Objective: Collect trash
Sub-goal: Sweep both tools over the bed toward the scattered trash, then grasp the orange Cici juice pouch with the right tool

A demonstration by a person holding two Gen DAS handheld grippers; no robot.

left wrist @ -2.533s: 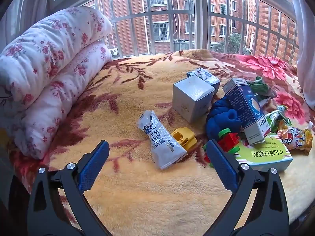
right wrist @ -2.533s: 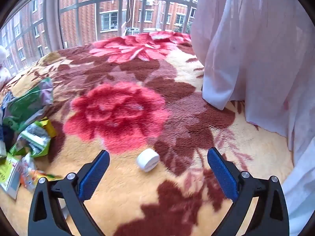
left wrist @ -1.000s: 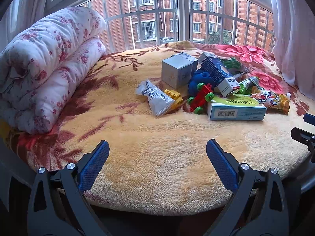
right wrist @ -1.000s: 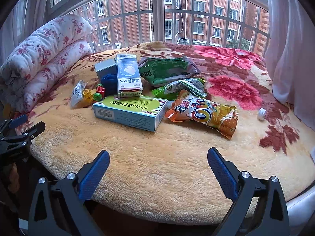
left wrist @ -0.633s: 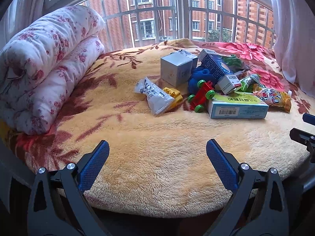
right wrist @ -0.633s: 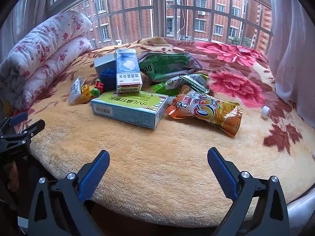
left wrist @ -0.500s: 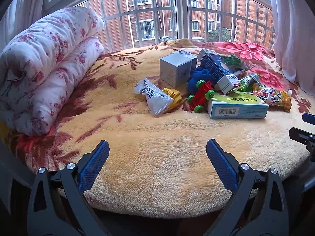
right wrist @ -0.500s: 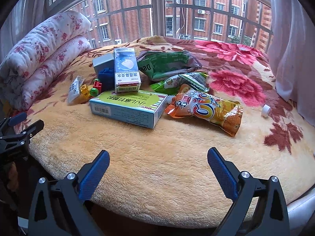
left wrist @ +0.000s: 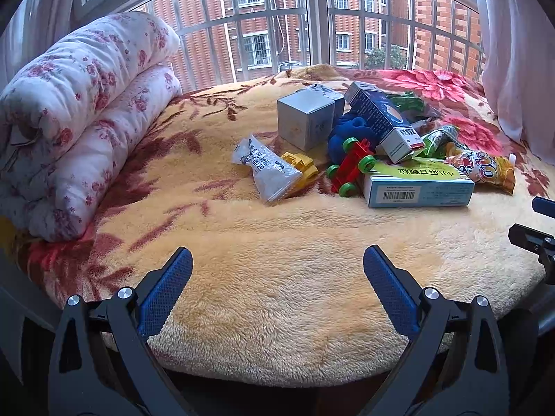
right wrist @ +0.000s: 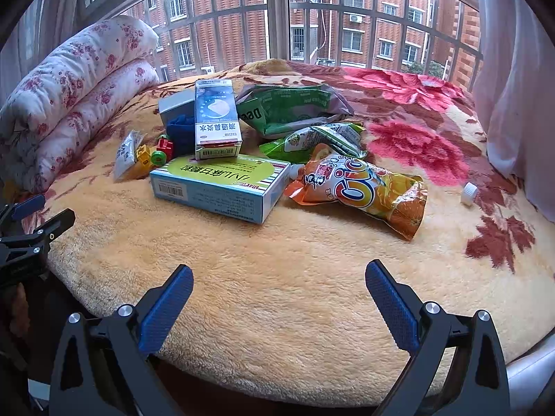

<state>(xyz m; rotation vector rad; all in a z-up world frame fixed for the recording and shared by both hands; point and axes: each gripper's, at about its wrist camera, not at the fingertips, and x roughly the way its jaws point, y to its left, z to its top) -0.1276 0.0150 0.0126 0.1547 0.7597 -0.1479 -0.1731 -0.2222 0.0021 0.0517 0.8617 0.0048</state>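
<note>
I stand at the edge of the bed (right wrist: 277,294) and the trash lies in one heap in the middle of the blanket, mixed with toys. My left hand-held gripper (left wrist: 277,274) and my right hand-held gripper (right wrist: 279,287) are both wide open and hold nothing. I think it is best to begin with the big pieces: the flat box (right wrist: 222,183) is near my right one, so I should close on its short side. Then the orange pouch (right wrist: 360,194) beside it, at the crumpled end. The small white cap (right wrist: 469,193) lies well apart; I leave it for last. The red toy (left wrist: 350,166) is not trash.
</note>
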